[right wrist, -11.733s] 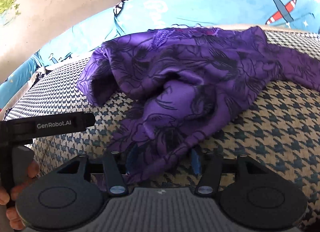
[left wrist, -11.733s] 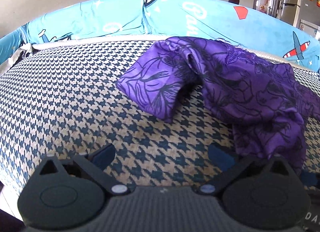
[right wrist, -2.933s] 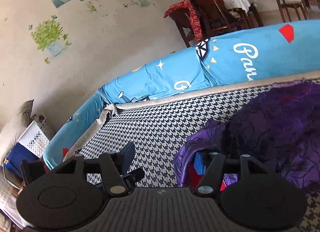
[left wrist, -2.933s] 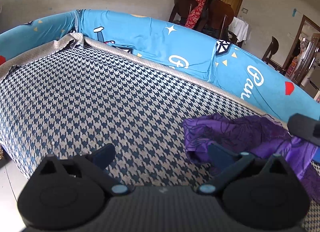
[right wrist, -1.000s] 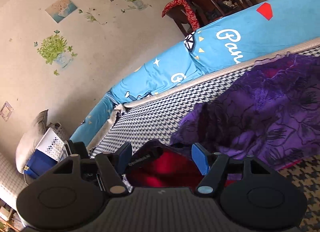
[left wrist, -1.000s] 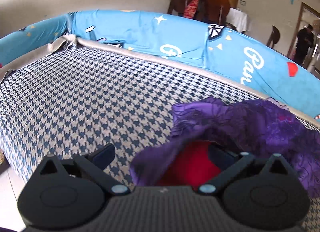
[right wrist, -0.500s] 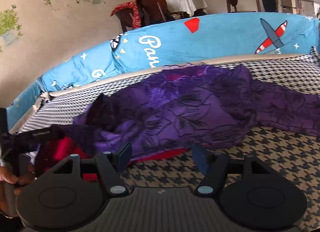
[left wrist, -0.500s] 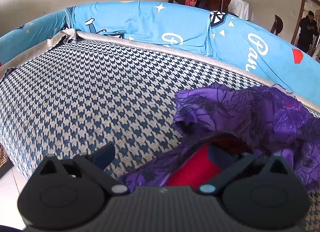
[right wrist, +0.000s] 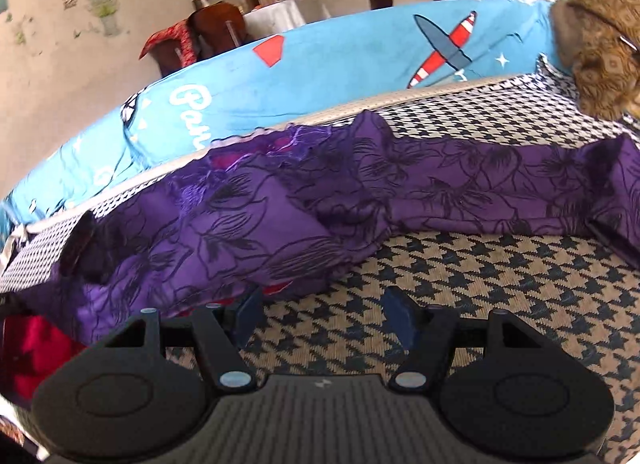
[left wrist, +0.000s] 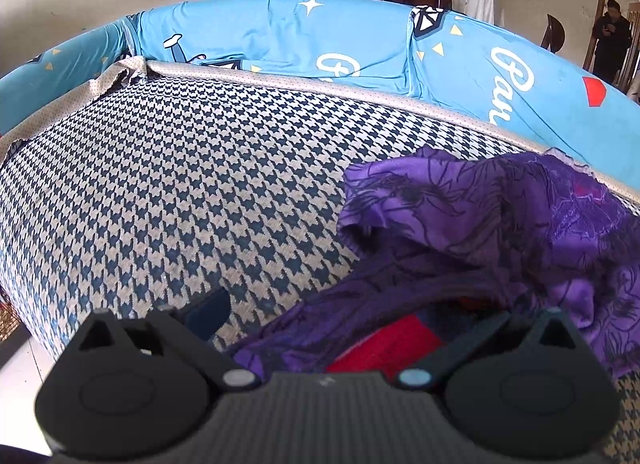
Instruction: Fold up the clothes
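Purple garment [right wrist: 360, 200] is lying crumpled across the far-right part of the houndstooth bed [left wrist: 180, 184], its far edge reaching the blue printed bolster [left wrist: 360, 48] that is running along the back. One sleeve is trailing out to the right in the right wrist view; the near-left corner is bunching up, showing a red lining [left wrist: 384, 348].

Left tongs [left wrist: 320, 324] are sitting open, wide apart, with the near hem of the garment draping over the gap between them; the right finger is hidden under cloth, so I cannot tell whether anything is actually being pinched. Right tongs [right wrist: 324, 316] are also standing apart, gripping nothing, hovering over bare bed just beside the garment's near edge.

Handling, as a judgement: the cloth is looking thin, light and limp, with a slight sheen, so likely slippery between the pads. It will be sagging and sliding rather than holding a crease. The lining may be shifting separately from the outer layer. Best holds are looking like the hem corners or the shoulder seams, pinching both layers together, one corner per tong, then pulling taut to flatten before folding.

Containers: none in view on the bed. A brown furry thing [right wrist: 600, 56] is sitting at the far right; what it is, I cannot tell.
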`<state>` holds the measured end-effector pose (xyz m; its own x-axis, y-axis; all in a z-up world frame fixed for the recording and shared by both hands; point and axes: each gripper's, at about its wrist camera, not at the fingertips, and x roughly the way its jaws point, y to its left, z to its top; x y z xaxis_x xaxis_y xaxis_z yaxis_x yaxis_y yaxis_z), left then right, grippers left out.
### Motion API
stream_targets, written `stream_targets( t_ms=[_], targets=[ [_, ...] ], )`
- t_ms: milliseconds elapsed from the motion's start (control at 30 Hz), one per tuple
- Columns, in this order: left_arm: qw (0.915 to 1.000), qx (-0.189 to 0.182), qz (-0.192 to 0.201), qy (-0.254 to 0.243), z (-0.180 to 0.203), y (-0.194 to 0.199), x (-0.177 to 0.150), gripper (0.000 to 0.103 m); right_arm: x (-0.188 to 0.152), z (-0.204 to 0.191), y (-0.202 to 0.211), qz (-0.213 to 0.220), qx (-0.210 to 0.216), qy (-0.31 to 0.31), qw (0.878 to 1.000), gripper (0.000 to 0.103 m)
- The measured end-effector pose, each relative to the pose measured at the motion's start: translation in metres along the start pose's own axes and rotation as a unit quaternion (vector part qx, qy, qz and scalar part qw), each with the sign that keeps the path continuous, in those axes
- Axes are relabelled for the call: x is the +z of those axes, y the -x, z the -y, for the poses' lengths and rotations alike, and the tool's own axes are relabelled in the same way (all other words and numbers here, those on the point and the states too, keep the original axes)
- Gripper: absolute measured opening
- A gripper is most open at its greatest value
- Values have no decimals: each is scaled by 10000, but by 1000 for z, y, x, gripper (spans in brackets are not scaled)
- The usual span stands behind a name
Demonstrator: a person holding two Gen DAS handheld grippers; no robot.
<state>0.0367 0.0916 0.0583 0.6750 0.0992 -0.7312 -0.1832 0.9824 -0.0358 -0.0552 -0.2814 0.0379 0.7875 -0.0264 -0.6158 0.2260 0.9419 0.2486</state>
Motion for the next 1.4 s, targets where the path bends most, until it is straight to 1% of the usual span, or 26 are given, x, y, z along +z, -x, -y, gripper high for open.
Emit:
stream_targets(
  t_ms=[133, 300, 433, 500, 567, 600, 667, 733, 767, 900, 1000, 1033, 1067, 1100, 1133, 1167, 1200, 1233, 1267, 1300, 1367, 1400],
  targets=[
    [9999, 58, -53, -80, 4, -3, -4, 103, 4, -1, -16, 25, -6, -96, 10000, 67],
    [9999, 79, -106, -85, 4, -5, -6, 103, 5, -7, -32, 162, 242, -6, 9996, 67],
    [9998, 72, -152, -74, 5, -8, -7, 103, 3, -9, -46, 57, 249, -161, 9995, 67],
    [9998, 68, -193, -70, 6, -10, -7, 103, 1, -8, -53, -8, 241, -274, 9993, 70],
    [9997, 65, -227, -73, 7, -12, -8, 103, -1, -8, -55, 77, 322, -345, 9989, 79],
    [9997, 65, -243, -78, 8, -12, -9, 103, -2, -10, -56, 82, 330, -330, 9989, 81],
    [9996, 78, -265, -115, 10, -14, -10, 103, -3, -11, -58, 59, 424, -253, 9988, 92],
    [9994, 93, -287, -140, 11, -15, -12, 103, -5, -11, -60, 66, 543, -192, 9983, 99],
    [9994, 93, -297, -139, 11, -16, -12, 103, -6, -11, -61, 70, 602, -162, 9980, 101],
    [9993, 96, -328, -155, 12, -17, -15, 103, -7, -12, -61, 112, 618, -173, 9979, 101],
    [9992, 111, -347, -174, 13, -18, -17, 103, -7, -11, -58, 192, 589, -280, 9977, 95],
    [9992, 110, -356, -174, 13, -18, -17, 103, -7, -11, -57, 206, 584, -291, 9977, 88],
    [9991, 114, -363, -175, 13, -19, -17, 103, -6, -10, -57, 216, 572, -263, 9978, 74],
    [9991, 122, -367, -177, 13, -19, -18, 103, -5, -9, -56, 223, 552, -284, 9978, 67],
    [9991, 125, -369, -176, 14, -19, -18, 103, -4, -8, -56, 231, 533, -306, 9978, 53],
    [9991, 129, -370, -176, 14, -19, -19, 103, -3, -5, -56, 209, 606, -398, 9971, 41],
    [9991, 134, -371, -177, 14, -19, -19, 103, -3, -4, -55, 195, 679, -468, 9964, 36],
    [9991, 141, -371, -179, 15, -19, -20, 103, -2, -5, -54, 216, 727, -463, 9960, 27],
    [9990, 149, -371, -181, 15, -18, -21, 103, -1, -8, -52, 258, 735, -376, 9963, 21],
    [9990, 158, -370, -185, 16, -18, -22, 103, -1, -12, -49, 302, 725, -274, 9965, 20],
    [9990, 186, -362, -209, 17, -17, -25, 103, 0, -18, -41, 423, 715, -107, 9965, 14],
    [9989, 204, -346, -224, 17, -16, -26, 103, 1, -20, -35, 502, 748, -79, 9959, 13]
  ],
)
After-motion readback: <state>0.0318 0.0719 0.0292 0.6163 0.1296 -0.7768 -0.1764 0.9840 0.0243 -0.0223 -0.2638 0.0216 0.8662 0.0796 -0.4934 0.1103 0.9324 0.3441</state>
